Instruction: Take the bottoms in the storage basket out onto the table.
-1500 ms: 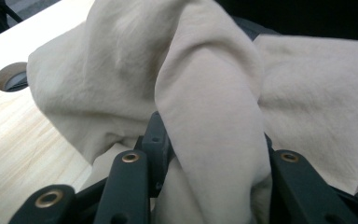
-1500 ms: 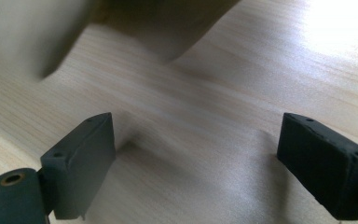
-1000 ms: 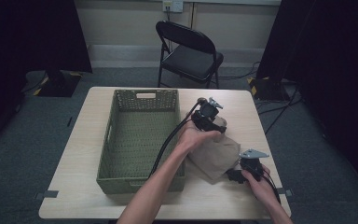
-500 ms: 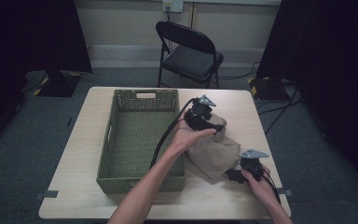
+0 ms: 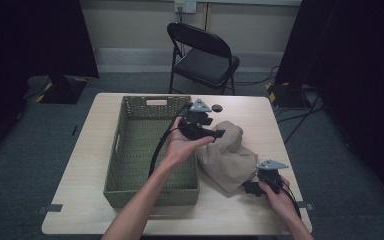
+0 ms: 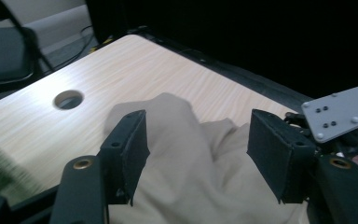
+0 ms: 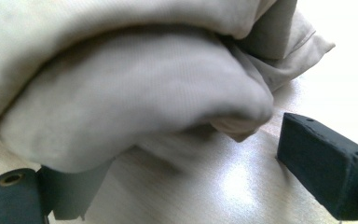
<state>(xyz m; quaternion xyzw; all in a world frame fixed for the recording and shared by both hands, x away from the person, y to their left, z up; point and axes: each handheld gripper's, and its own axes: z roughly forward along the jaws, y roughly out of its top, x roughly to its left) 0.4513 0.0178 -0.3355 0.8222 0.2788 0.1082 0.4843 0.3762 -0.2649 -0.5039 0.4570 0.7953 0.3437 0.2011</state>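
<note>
High view: beige cloth (image 5: 227, 155) bunched on table (image 5: 80, 185), just right of green basket (image 5: 152, 150). Left gripper (image 5: 219, 133) held above cloth's far end, beside basket's right wall. Right gripper (image 5: 247, 188) low at cloth's near right edge.

Left gripper view: jaws spread wide, nothing between pads, cloth (image 6: 200, 163) below them. Round hole (image 6: 68, 99) in table beyond. Right gripper's grey plate (image 6: 340, 114) at right.

Right gripper view: jaws apart, cloth fold (image 7: 130, 93) bulging over gap between them, one jaw partly under cloth; no pinch.

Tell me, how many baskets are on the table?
1. The green woven basket stands on the left half of the table, beside the beige cloth.
</note>
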